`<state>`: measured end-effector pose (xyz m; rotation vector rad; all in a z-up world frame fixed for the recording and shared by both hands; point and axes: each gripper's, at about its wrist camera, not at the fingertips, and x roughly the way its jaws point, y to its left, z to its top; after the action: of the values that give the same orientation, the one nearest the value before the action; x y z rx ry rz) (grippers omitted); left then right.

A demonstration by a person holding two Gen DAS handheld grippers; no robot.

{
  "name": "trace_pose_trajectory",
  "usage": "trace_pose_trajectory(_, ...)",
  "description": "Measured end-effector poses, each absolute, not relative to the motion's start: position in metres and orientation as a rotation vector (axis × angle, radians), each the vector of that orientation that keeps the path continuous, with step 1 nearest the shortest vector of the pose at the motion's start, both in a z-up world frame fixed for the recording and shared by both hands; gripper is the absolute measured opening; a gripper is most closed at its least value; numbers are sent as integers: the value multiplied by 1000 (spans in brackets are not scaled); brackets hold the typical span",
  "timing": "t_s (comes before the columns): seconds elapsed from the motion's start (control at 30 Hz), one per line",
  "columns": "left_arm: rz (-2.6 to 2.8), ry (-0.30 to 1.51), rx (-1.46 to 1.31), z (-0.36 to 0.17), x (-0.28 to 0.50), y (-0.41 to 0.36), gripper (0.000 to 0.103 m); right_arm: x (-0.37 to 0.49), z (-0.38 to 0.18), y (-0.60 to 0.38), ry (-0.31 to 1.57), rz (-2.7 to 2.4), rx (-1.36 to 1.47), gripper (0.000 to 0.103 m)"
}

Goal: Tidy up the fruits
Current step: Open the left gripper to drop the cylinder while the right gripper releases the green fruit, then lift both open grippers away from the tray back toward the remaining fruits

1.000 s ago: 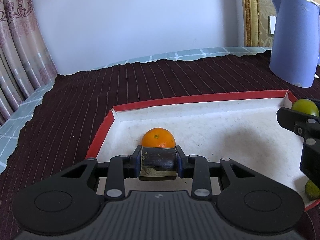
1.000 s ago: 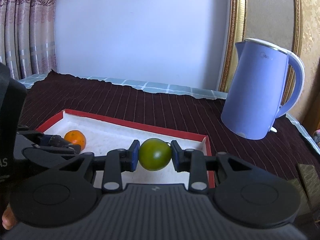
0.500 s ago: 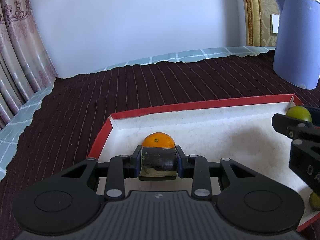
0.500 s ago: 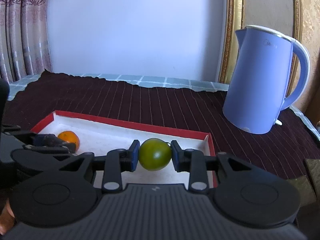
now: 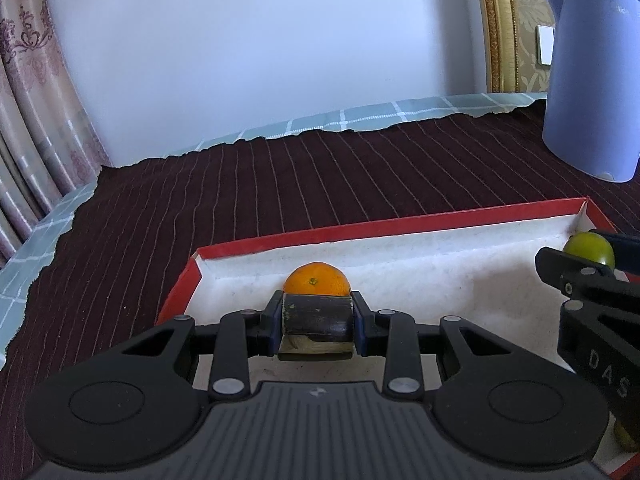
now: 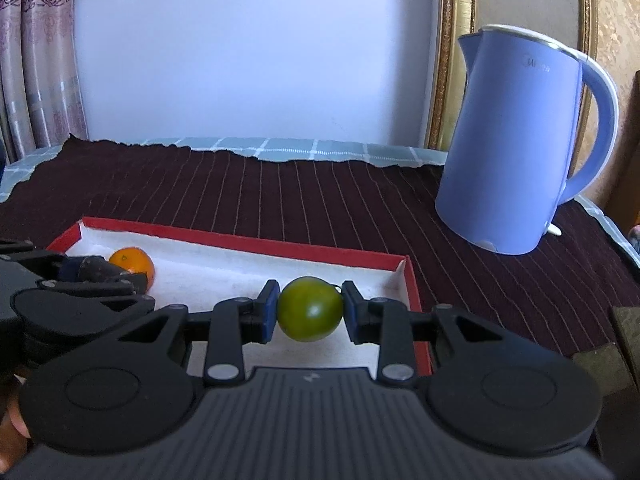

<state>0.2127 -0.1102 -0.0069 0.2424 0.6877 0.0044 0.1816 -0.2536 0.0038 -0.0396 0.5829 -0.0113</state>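
Note:
A red tray (image 5: 360,234) with a white lining lies on the dark striped cloth. An orange (image 5: 317,279) rests in its left part. My left gripper (image 5: 317,320) is shut on a dark brown piece of fruit (image 5: 316,314) just in front of the orange, above the tray. My right gripper (image 6: 309,312) is shut on a green fruit (image 6: 309,309) above the tray's right part (image 6: 404,276). The orange (image 6: 132,265) and the left gripper also show in the right wrist view. The green fruit (image 5: 588,249) shows at the right in the left wrist view.
A blue electric kettle (image 6: 516,144) stands on the cloth behind and to the right of the tray. Another green fruit (image 5: 626,436) peeks out at the tray's near right corner. A curtain (image 5: 32,120) hangs at the left, a gold frame (image 6: 444,60) behind the kettle.
Both grippers have drawn back and risen slightly over the tray, still holding their fruit. The orange has not moved.

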Motion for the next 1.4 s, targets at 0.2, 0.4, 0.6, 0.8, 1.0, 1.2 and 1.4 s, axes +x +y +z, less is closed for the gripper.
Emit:
trace_pose_trajectory(0.2,3,699,231,-6,214,-109,32,182,1,-255,583,-22,-42,44)
trace_pose_trajectory(0.4,-6,702,223,-5,212,-108,32,177,4,-254,567,-27,-59,51)
trace_pose_trajectory(0.6,0,686,228,-1,204,-106,40,167,10,-253,529,-59,-78,81)
trace_pose_trajectory(0.8,18,658,228,3,189,-97,56,152,23,-257,497,-85,-52,103)
trace_pose_trajectory(1.0,14,638,198,12,166,-86,69,130,28,-259,478,-96,-16,103)
trace_pose_trajectory(1.2,7,619,178,17,144,-77,73,109,25,-261,485,-86,31,103)
trace_pose_trajectory(1.4,-9,618,158,16,125,-66,74,87,20,-256,481,-74,24,103)
